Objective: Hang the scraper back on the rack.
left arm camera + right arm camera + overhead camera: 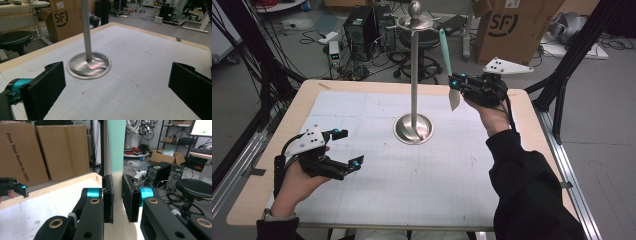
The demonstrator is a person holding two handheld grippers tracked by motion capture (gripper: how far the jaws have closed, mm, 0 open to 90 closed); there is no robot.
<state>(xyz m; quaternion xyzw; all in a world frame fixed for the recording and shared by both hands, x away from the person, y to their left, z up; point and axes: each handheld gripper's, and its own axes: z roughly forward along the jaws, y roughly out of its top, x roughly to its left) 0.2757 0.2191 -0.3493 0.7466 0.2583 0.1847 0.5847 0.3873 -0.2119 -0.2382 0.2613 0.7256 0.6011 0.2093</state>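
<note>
While the spatula (449, 70) hung upright in the air at two o'clock of the stand (413, 75), the right hand-held gripper (455, 85) clamped it near its blade — apparently carrying it toward the stand's top. Next, a hanging move needing careful alignment. Left hand-held gripper (350, 148) waited agape at seven o'clock over the table (422, 200).

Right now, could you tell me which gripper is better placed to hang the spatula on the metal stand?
Right, I'd judge. The right gripper is shut on the spatula, held upright near the stand. The left gripper is open, low over the table, holding nothing.
</note>
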